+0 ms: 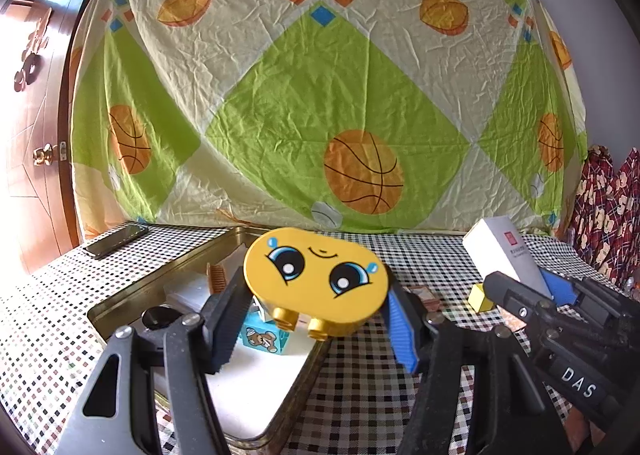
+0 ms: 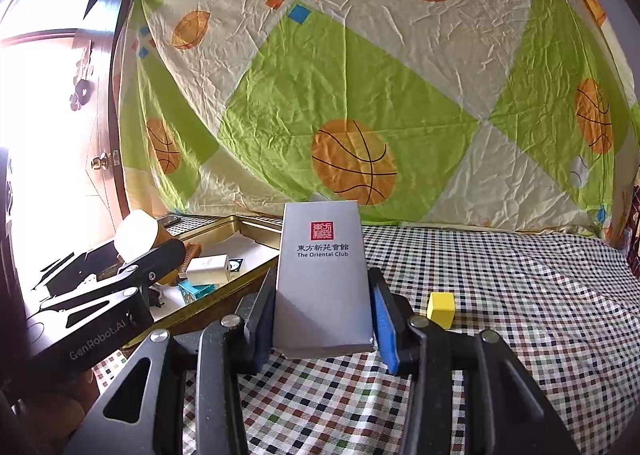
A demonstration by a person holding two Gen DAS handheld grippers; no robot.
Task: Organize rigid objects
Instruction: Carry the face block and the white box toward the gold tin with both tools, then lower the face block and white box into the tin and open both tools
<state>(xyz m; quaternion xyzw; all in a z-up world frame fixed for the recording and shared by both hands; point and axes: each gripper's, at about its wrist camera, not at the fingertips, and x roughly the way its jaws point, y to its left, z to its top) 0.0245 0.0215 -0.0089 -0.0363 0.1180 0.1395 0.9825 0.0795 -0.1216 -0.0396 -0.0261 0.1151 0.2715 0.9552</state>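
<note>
While the left hand-held gripper (image 1: 316, 307) clamps a yellow cartoon-face toy (image 1: 316, 279) between its pads, that toy hangs tilted above the right rim of a gold metal tray (image 1: 120, 297). Inside the tray lie a blue bear-print block (image 1: 264, 339), a brown comb (image 1: 216, 277) and a black round piece (image 1: 158, 317). Nearby on the right, the right hand-held gripper (image 2: 322, 315) is closed on a grey box (image 2: 322, 275), held above the checked bench (image 2: 500, 275). A small yellow cube (image 2: 441, 309) sits on the bench just right of it.
</note>
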